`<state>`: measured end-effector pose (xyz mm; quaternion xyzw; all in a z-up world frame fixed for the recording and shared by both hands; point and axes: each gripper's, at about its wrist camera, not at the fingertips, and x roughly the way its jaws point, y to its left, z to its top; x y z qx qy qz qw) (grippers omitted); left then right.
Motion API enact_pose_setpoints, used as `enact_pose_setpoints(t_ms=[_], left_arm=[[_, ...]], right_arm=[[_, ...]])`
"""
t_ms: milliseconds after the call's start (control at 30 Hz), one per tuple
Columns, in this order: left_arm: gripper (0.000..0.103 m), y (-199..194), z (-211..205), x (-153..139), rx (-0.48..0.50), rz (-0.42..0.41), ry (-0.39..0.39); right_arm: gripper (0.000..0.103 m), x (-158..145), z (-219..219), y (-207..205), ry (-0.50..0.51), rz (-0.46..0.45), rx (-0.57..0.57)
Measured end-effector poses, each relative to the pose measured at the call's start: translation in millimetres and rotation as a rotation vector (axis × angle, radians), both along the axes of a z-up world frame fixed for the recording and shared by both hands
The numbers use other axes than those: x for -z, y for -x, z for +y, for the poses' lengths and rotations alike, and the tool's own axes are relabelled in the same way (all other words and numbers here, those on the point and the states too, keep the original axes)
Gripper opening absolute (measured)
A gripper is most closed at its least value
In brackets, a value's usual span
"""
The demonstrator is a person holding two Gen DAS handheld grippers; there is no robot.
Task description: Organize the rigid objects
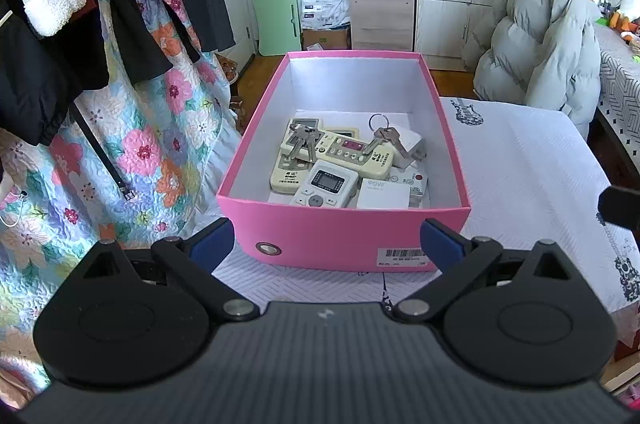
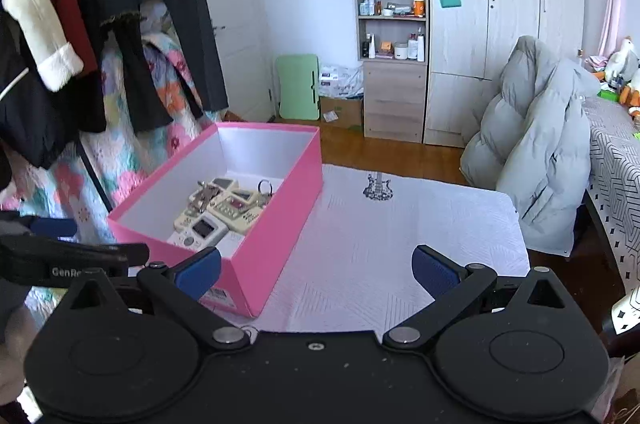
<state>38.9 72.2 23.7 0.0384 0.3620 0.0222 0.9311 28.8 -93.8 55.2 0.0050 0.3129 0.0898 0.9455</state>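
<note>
A pink box (image 1: 336,236) stands on the white-clothed table (image 1: 532,176). Inside lie several cream remote controls (image 1: 344,148), two bunches of keys (image 1: 384,138) and white chargers (image 1: 382,194). My left gripper (image 1: 326,244) is open and empty, its fingers just in front of the box's near wall. In the right wrist view the pink box (image 2: 280,220) is at left with the remotes (image 2: 224,210) inside. My right gripper (image 2: 316,270) is open and empty above the table, beside the box's right corner. The left gripper's body (image 2: 60,264) shows at far left.
Hanging clothes and a floral quilt (image 1: 120,128) crowd the left side. A grey puffer jacket (image 2: 536,160) on a chair stands at the table's far right. A wooden shelf and wardrobe (image 2: 400,36) line the back wall. The table cloth (image 2: 392,236) spreads right of the box.
</note>
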Motion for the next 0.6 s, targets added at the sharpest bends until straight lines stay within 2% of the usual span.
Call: enact_pose_setpoints(t_ms=[600], left_arm=[[0.101,-1.4,-0.9,3.5,0.007,0.003,-0.005]], right_arm=[[0.103,6.1,5.2,-3.1,0.059,0.059,0.030]])
